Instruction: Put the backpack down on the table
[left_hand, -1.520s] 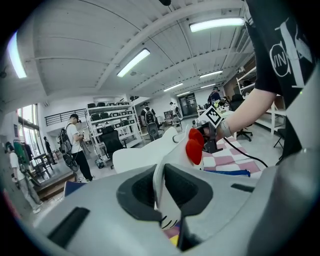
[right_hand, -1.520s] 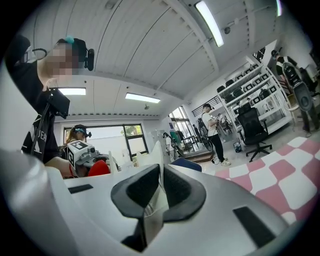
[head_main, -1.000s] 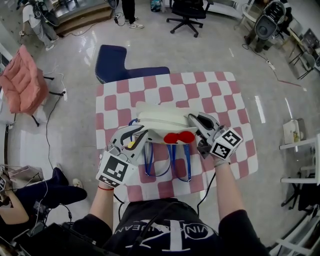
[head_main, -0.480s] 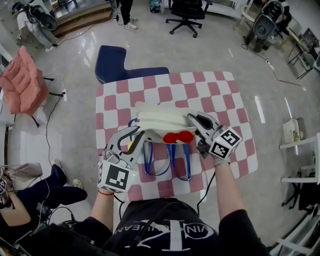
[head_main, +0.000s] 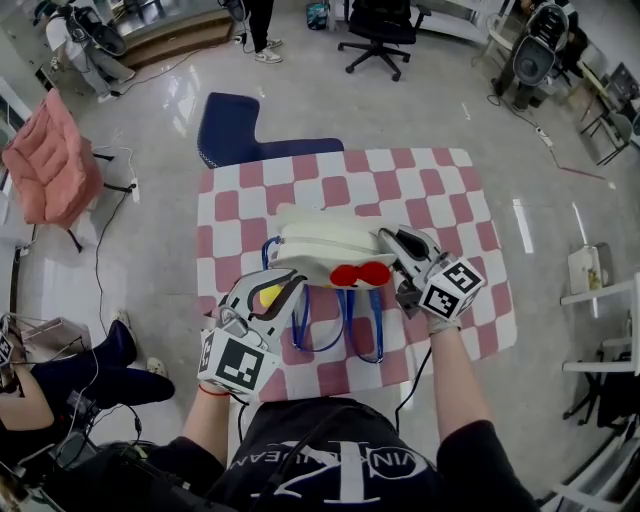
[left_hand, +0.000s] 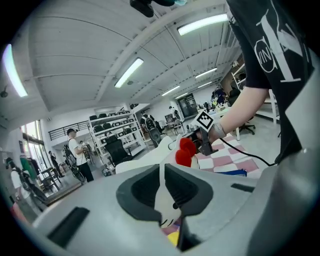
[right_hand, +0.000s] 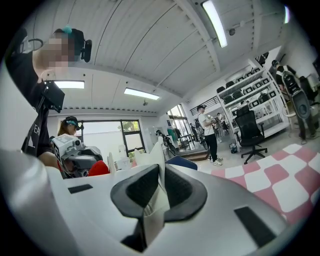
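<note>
The white backpack (head_main: 320, 243) sits at the middle of the checkered table (head_main: 440, 190), its body apparently resting on the cloth. Each claw is pressed together on a thin fold of its white fabric: the left gripper (head_main: 277, 292) at the pack's 7 o'clock corner, the right gripper (head_main: 390, 245) at its 4 o'clock corner.

The largest risk, as I judge it, is the pack slumping or rolling toward 6 o'clock if one claw lets go before the other, since the soft body is pinched only by these two corners. A pull while either fold is pinched could drag the whole pack, and the loose cloth under it, toward the near edge. The blue straps (head_main: 300, 328) lie looped toward 6 o'clock between the grippers, so a withdrawing jaw could snag one. The red bow (head_main: 360, 273) sits just beside the right claw and could be caught.

The glossy tiled floor (head_main: 150, 230) surrounds the table. A pink padded chair (head_main: 45, 160) stands at 10 o'clock, a dark blue L-shaped seat or mat (head_main: 235, 125) just beyond the table at 11 o'clock, and a black office chair (head_main: 385, 30) at 12 o'clock.
</note>
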